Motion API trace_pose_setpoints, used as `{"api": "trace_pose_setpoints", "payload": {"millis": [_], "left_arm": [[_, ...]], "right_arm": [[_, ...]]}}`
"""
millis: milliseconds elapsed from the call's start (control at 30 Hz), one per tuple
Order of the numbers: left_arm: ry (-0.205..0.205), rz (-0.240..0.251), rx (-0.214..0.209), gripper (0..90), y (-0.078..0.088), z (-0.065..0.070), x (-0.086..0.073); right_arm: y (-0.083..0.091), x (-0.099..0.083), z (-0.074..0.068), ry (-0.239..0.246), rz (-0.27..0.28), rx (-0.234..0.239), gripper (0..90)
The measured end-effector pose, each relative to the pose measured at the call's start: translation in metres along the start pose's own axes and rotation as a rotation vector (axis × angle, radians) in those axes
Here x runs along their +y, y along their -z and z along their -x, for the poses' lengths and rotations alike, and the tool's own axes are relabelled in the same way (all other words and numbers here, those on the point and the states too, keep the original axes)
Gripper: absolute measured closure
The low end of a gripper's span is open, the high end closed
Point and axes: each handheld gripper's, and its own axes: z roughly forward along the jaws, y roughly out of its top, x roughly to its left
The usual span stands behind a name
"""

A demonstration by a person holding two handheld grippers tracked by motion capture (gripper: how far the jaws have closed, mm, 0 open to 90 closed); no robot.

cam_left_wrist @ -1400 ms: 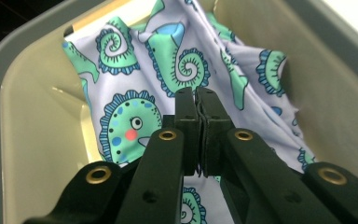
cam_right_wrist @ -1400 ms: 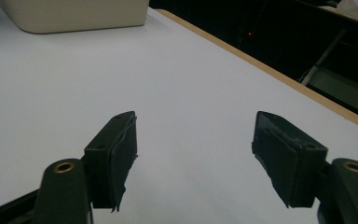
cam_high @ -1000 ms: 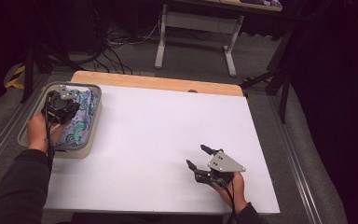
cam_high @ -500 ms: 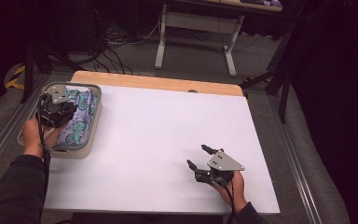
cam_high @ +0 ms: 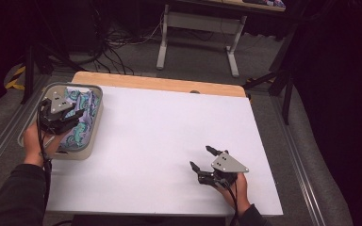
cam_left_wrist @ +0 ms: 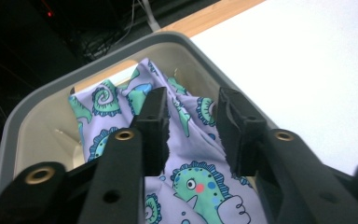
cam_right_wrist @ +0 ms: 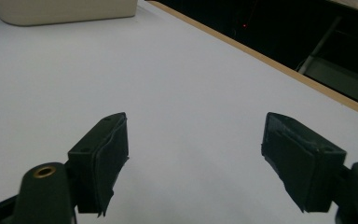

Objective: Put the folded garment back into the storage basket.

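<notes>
A beige bin [cam_high: 86, 153] stands at the table's left edge, and a purple cloth with green dinosaurs [cam_high: 84, 109] lies crumpled in it. My left gripper [cam_high: 77, 116] hovers over the bin. Its jaws have just been opening. In the left gripper view its own jaws [cam_left_wrist: 193, 100] stand apart just above a ridge of the cloth [cam_left_wrist: 200, 186], and the pads do not press on it. My right gripper [cam_high: 201, 157] rests low near the table's front right. It is open, with bare white table [cam_right_wrist: 168, 70] between its pads [cam_right_wrist: 193, 140].
The white tabletop [cam_high: 169, 127] spreads between the two hands, with a wooden strip [cam_high: 160, 84] along its far edge. The bin's corner [cam_right_wrist: 65, 11] sits far off in the right gripper view. Beyond the table are cables and a desk frame [cam_high: 195, 37] on the floor.
The left gripper's jaws have parted over the cloth, letting it go, and the hand has shifted slightly left. The right gripper has stayed in place.
</notes>
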Motion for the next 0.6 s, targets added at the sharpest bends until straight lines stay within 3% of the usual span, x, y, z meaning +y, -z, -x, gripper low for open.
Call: {"api": "trace_pose_setpoints", "payload": {"millis": [67,333,400,600], "left_arm": [[0.017,0.028,-0.027,52.7,0.001,0.004,0.0],[-0.032,0.088,-0.03,36.9,0.006,0.019,0.003],[-0.021,0.114,-0.043,34.5,0.007,0.022,0.003],[-0.028,0.124,-0.048,28.1,0.005,0.029,0.006]], "right_arm": [[0.0,0.0,0.001,-0.021,0.011,0.007,22.1],[0.001,0.001,0.002,-0.023,0.015,0.003,20.1],[0.001,0.001,0.001,-0.021,0.02,0.002,19.8],[0.004,0.001,0.0,-0.022,0.047,-0.014,17.6]]}}
